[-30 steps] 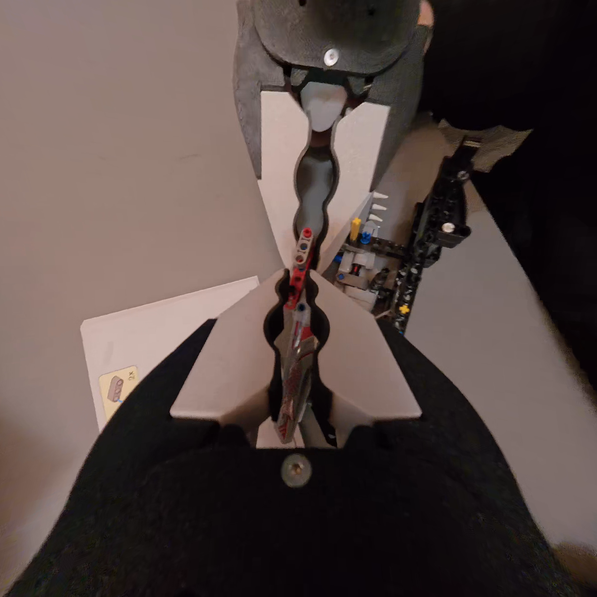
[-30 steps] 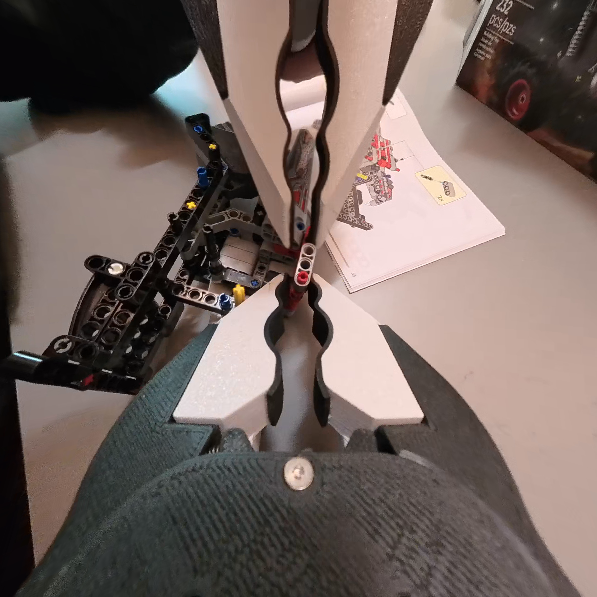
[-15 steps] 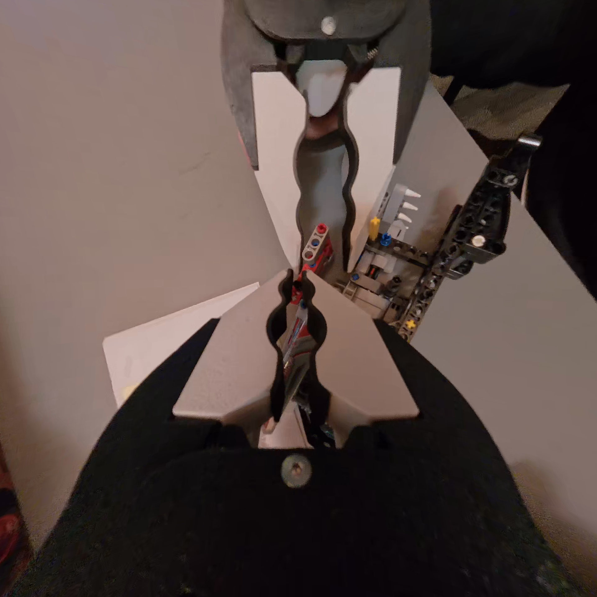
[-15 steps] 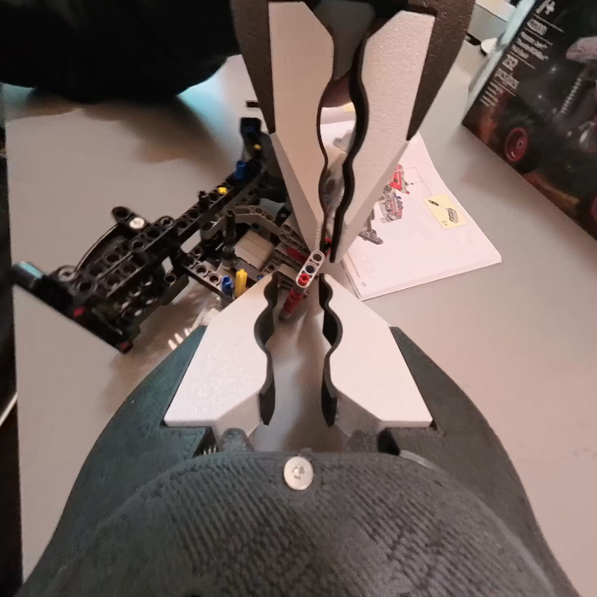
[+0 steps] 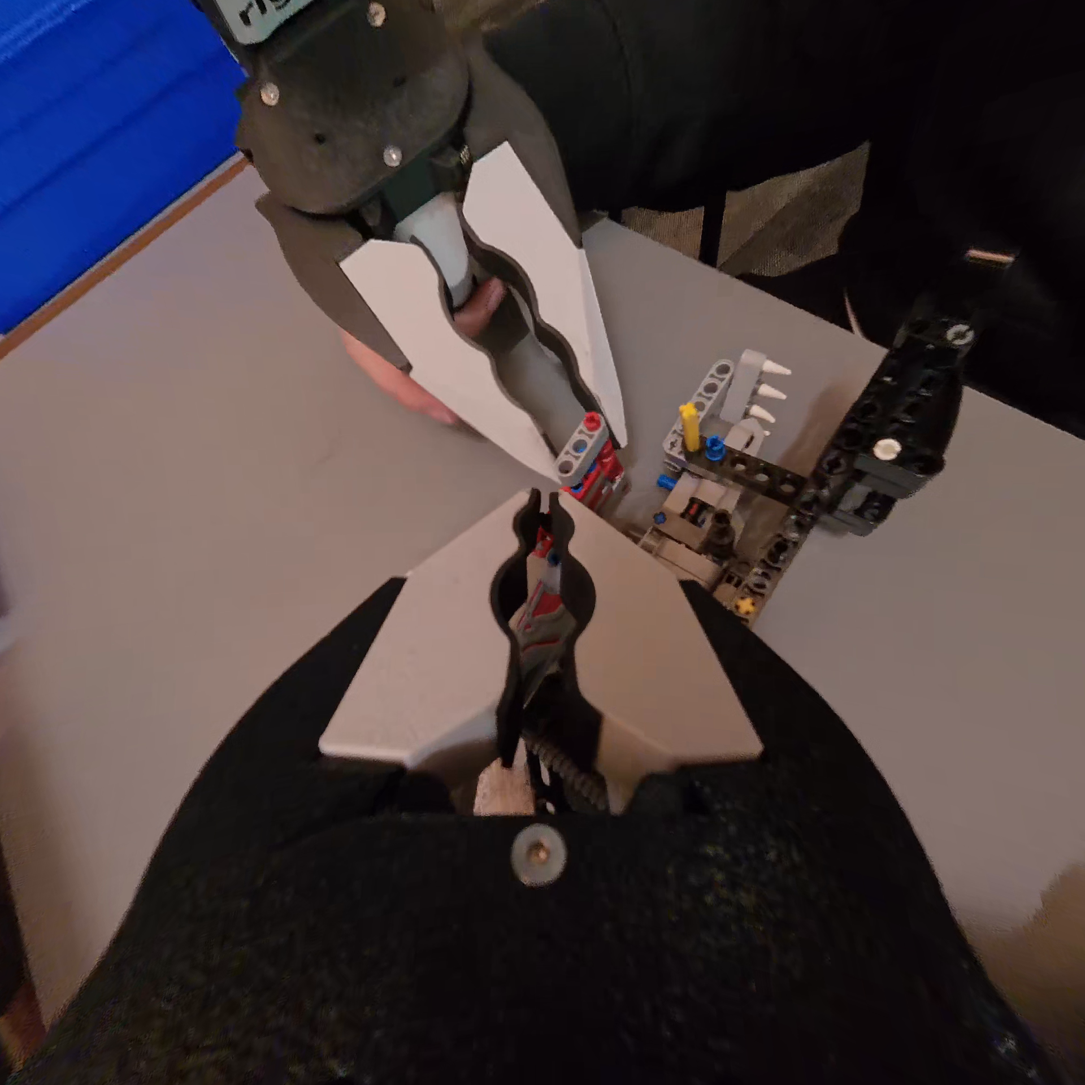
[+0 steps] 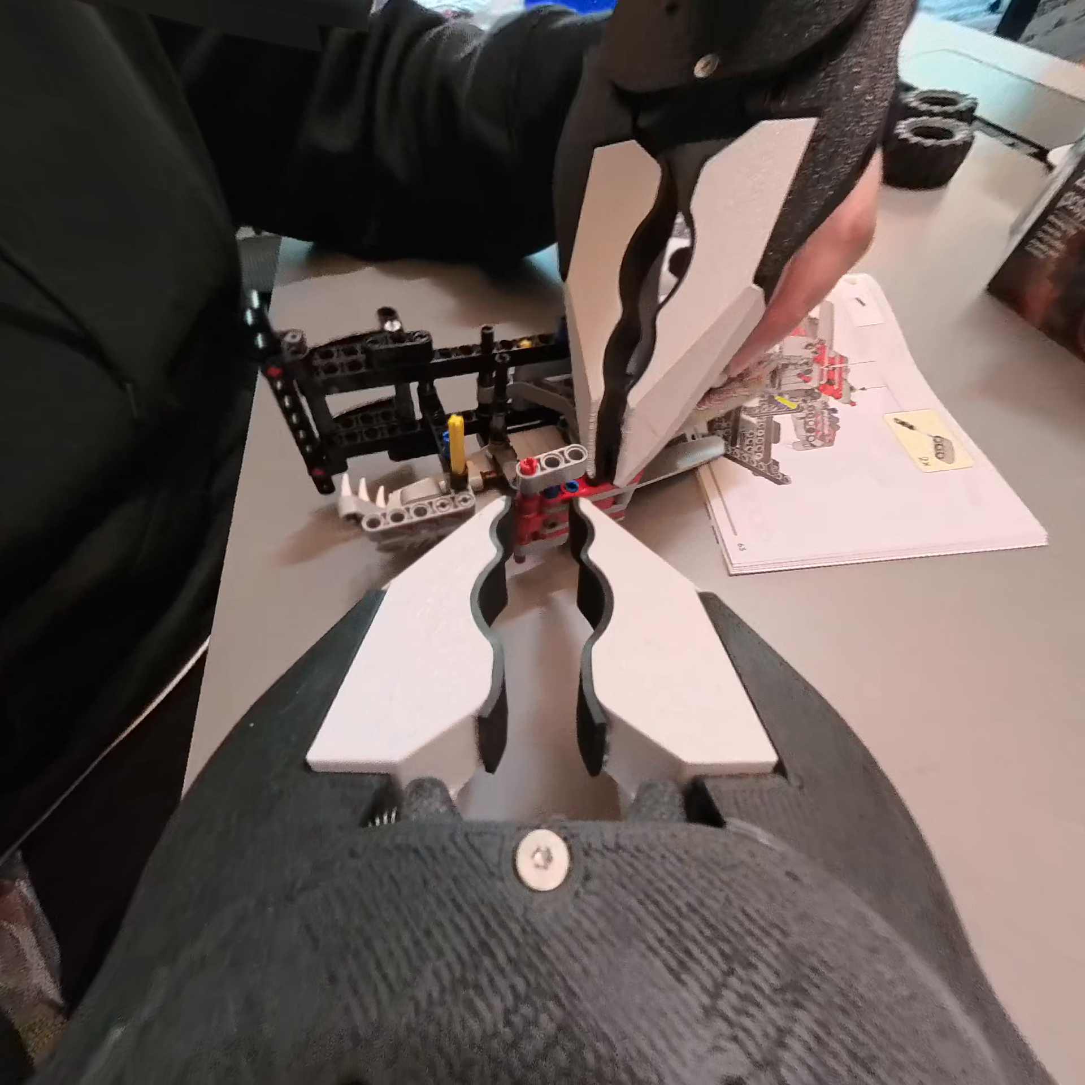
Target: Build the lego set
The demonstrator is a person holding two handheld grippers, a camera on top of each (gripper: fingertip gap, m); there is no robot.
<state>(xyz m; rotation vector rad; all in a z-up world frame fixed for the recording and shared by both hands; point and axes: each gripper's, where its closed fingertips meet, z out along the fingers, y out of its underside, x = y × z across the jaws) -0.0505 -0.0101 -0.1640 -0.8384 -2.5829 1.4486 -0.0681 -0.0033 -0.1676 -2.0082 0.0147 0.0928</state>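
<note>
My left gripper [image 5: 543,499] is shut on a red and grey lego panel piece [image 5: 543,616] that lies along its jaws. This gripper also shows in the right wrist view [image 6: 610,469], coming down from above. The piece ends in a red block [image 6: 543,516] with a grey holed beam [image 6: 558,461] on top. My right gripper [image 6: 539,508] has its jaws partly apart and closed on the red block's two sides; it also shows in the left wrist view [image 5: 587,458]. The black and grey chassis [image 6: 376,399] stands just behind, with a yellow axle [image 6: 455,440] and a toothed grey jaw [image 6: 405,499].
An open instruction booklet [image 6: 851,499] lies to the right on the grey table [image 6: 880,675]. Black tyres [image 6: 927,141] and a dark box [image 6: 1051,235] are at the far right. A person's dark sleeve [image 6: 411,147] hangs behind the chassis. The table edge runs down the left. Only a small space, under 4 cm, lies between the two pairs of fingers.
The right jaws let go of the grey beam, widened and now sit on the red block. Both grippers swung round and came lower, next to the chassis. The left grip is unchanged.
</note>
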